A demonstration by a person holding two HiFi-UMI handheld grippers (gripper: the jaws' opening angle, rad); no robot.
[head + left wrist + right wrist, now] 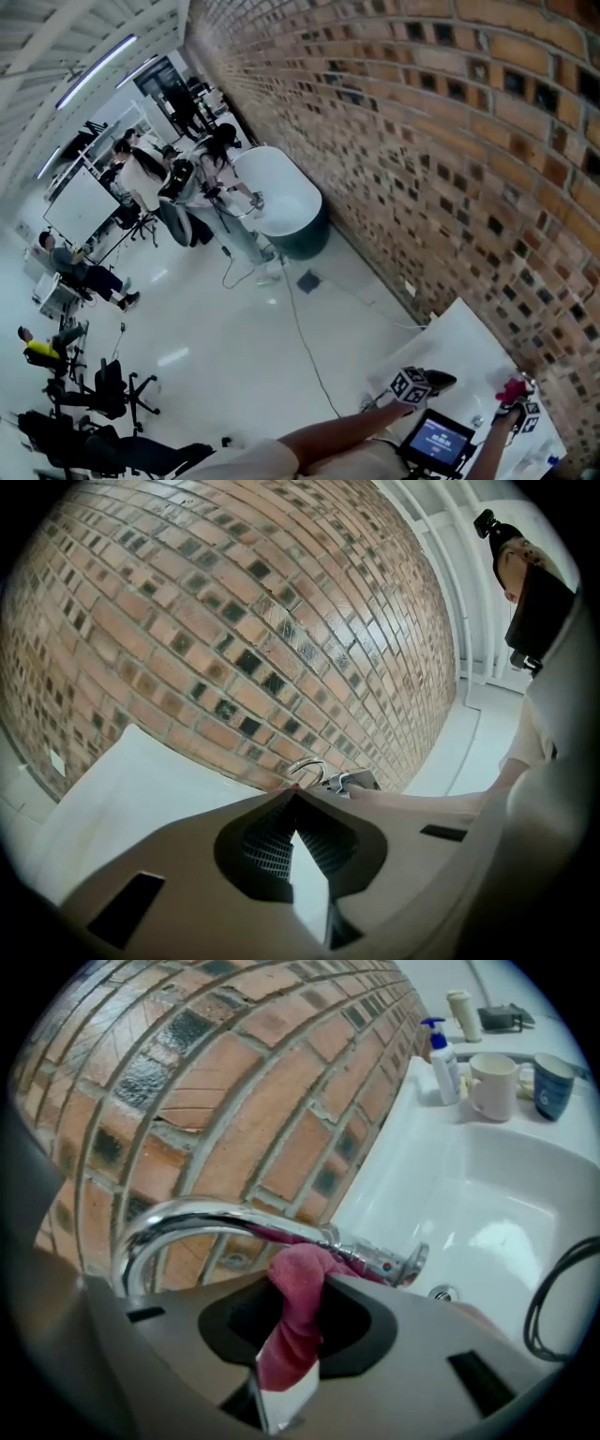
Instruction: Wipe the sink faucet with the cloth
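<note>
The chrome faucet (216,1218) arches from the brick wall over the white sink (506,1194). My right gripper (300,1274) is shut on a pink cloth (291,1335), and the top of the cloth bunches up against the underside of the spout. In the head view the right gripper (516,401) with the cloth (512,388) is at the far end of the sink counter (459,342). My left gripper (433,381) hovers over the counter, to the left of the right one. Its jaws meet at the tips (293,792) with nothing between them, short of the faucet (307,769).
A soap pump bottle (444,1058), a white mug (494,1085) and a blue mug (553,1085) stand on the sink's far rim. A black cable (553,1288) loops at the basin's right. The brick wall (450,150) runs right behind the faucet. People work at a bathtub (281,202) far across the room.
</note>
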